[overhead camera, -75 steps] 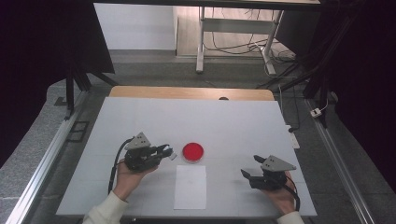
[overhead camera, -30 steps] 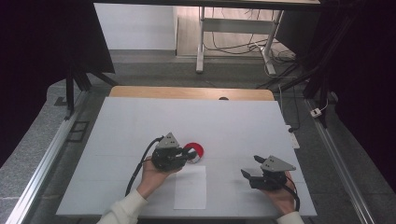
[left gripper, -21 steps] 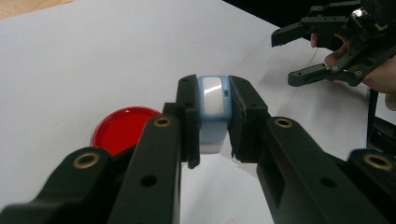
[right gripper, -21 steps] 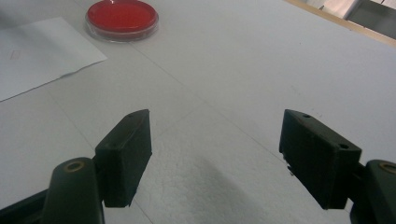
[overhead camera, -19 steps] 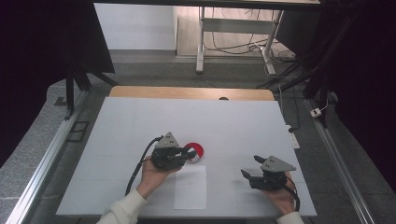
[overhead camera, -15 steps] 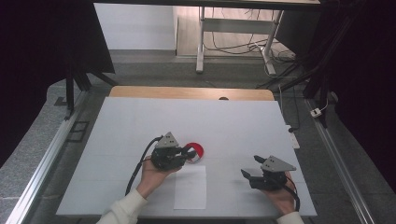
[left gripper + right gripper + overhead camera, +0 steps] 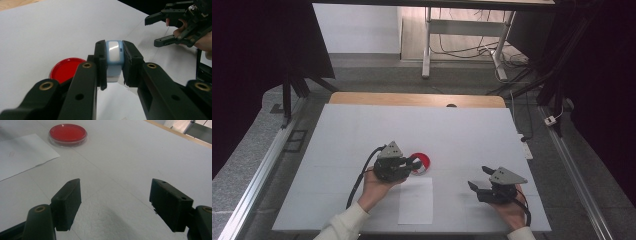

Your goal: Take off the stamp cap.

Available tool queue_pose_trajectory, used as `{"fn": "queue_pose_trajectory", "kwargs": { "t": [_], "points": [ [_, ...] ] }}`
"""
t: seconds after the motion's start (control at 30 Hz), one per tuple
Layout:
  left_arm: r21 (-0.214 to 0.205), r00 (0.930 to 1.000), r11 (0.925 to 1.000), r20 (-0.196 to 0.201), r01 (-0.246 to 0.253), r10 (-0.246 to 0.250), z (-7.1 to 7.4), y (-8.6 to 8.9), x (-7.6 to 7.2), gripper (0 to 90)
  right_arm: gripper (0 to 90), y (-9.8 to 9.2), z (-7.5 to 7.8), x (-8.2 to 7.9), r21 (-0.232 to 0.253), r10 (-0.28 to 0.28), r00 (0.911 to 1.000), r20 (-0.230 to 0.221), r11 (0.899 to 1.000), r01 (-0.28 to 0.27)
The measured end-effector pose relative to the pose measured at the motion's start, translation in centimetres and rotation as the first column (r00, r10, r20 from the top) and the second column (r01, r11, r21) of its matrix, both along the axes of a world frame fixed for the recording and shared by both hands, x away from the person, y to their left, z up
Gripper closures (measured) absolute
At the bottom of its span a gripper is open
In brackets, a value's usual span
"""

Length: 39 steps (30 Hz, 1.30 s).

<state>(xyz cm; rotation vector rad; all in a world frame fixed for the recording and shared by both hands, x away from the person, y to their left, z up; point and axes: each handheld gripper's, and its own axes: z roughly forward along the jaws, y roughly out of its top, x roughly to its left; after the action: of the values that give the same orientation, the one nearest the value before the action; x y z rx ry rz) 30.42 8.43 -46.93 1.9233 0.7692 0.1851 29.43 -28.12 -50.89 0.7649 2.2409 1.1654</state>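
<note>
Two grippers flank the red dish (image 7: pixel 421 163): left gripper (image 7: pixel 113 62) clamps a blue-white block (image 7: pixel 114 58) beside it; right gripper (image 7: pixel 115 203) gapes, well off.

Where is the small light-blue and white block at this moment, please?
In the left gripper view, the small light-blue and white block is clamped in the left tool, just right of the round red dish.

My black left tongs (image 7: pixel 113 62) pinch a pale blue and white block (image 7: pixel 114 56); beside it sits a red dish (image 7: pixel 65 69) on the white counter (image 7: pixel 362 130).
</note>
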Motion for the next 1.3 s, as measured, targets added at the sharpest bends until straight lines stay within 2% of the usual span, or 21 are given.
{"fn": "queue_pose_trajectory", "kwargs": {
  "t": [0.47, 0.67, 1.3],
  "points": [
    [-0.004, 0.9999, 0.9999, 0.008, -0.011, 0.011, 0.3, 0.1, -0.2, 75.1, 24.8, 0.1, 0.2, -0.4, 0.029, -0.021, 0.9995, 0.026, 0.999, 0.02],
    [-0.004, 0.9999, 0.9999, 0.005, -0.01, 0.01, 0.2, 0.1, 0.0, 75.1, 25.0, 0.4, 0.2, -0.3, 0.044, -0.025, 0.9996, 0.015, 0.999, 0.024],
    [-0.001, 1.0, 1.0, 0.005, -0.002, 0.002, 0.2, -0.1, -0.1, 75.1, 27.4, 3.3, 0.6, -0.5, 0.074, -0.052, 0.9982, 0.029, 0.996, 0.05]
  ]
}}
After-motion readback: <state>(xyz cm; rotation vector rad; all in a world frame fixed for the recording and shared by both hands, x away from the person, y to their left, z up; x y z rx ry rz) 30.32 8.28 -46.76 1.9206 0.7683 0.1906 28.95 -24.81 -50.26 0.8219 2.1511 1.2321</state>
